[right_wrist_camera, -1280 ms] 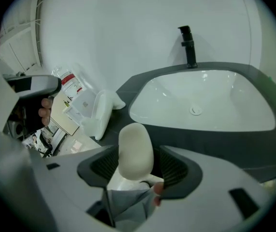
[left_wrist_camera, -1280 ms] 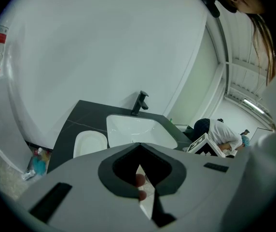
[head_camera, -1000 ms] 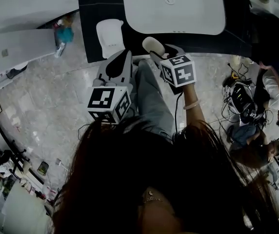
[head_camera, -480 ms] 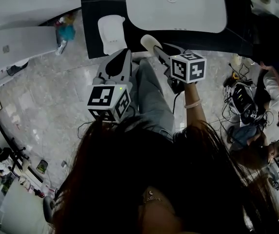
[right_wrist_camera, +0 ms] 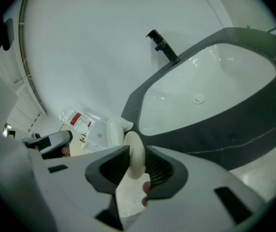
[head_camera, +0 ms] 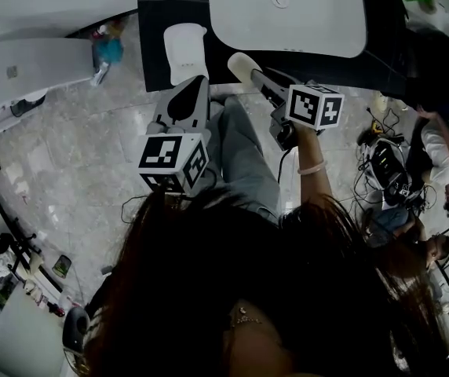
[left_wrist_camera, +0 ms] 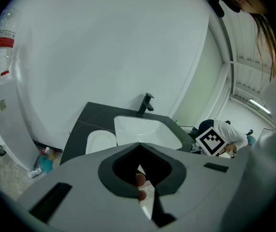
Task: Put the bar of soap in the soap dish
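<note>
A white basin (head_camera: 303, 22) (black tap (left_wrist_camera: 145, 104) behind it) sits in a dark countertop (head_camera: 158, 10).

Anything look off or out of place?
Nothing spilled or damaged. The right gripper has just been closing its jaws on the bar of soap, held edge-on; the soap dish waits empty beside the sink.

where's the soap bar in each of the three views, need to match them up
Head view: soap bar upper centre, in the right gripper, over the dark counter.
Left gripper view: not in it.
Right gripper view: lower centre, gripped between the jaws.
Shared landmark: the white sink, in all three.
</note>
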Available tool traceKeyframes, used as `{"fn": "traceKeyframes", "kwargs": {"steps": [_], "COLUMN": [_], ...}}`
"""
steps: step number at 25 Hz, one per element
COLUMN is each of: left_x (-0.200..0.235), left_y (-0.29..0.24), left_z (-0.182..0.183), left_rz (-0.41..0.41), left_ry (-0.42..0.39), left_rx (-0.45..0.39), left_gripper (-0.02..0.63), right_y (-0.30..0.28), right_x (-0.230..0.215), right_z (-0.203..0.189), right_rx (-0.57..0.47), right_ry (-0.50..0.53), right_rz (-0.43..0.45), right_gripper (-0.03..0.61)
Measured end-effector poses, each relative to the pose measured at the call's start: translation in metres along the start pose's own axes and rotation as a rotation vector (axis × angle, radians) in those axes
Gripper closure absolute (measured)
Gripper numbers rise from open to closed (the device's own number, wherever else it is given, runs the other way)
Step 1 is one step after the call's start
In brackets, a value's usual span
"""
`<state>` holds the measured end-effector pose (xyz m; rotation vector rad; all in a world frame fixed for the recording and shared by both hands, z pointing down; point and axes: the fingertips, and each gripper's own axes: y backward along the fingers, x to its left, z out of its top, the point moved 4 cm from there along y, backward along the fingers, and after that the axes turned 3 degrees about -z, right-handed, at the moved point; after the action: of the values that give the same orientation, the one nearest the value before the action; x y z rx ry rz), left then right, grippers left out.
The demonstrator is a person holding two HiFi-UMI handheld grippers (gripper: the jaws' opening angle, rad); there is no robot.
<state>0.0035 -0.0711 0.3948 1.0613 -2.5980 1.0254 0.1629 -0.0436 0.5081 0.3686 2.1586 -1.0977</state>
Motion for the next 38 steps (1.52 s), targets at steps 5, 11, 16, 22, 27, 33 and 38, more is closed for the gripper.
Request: {"fn": "traceKeyframes", "kwargs": {"steps": [5, 11, 16, 22, 27, 33, 38], "left_x": [0.007, 0.017, 0.034, 0.055, 0.066, 0.072, 0.086], "left_y": [0.008, 0.02, 0.032, 0.043, 0.048, 0.047, 0.042], "left_z": [0.007, 0.012, 0.014, 0.009, 0.006, -0.003, -0.004], "left_rz": [0.018, 0.062, 0.096, 0.12, 0.138, 0.134, 0.13], "left_ry": [0.005, 0.027, 0.048, 0.057, 0.075, 0.081, 0.097], "left_rx": [-0.026, -0.053, -0.062, -0.069, -0.072, -0.057, -0.049], "left_gripper": [0.617, 0.617, 0.617, 0.617, 0.617, 0.617, 0.617], "right_y": [0.001, -0.012, -0.039, -0.061, -0.073, -0.077, -0.085], "right_x": [0.021, 0.055, 0.082, 0.094, 0.092, 0.088, 0.089], "right_z": [0.018, 0.034, 0.033, 0.032, 0.027, 0.017, 0.011], "right_rx": [-0.077, -0.217, -0.287, -0.34, -0.356, -0.356, -0.376], "right_ry": [-0.069, -0.181, -0.227, -0.26, -0.284, -0.257, -0.252], "right_rz": [0.072, 0.179, 0.211, 0.194, 0.168, 0.138, 0.128], "right_gripper": [0.466, 0.466, 0.466, 0.466, 0.466, 0.466, 0.466]}}
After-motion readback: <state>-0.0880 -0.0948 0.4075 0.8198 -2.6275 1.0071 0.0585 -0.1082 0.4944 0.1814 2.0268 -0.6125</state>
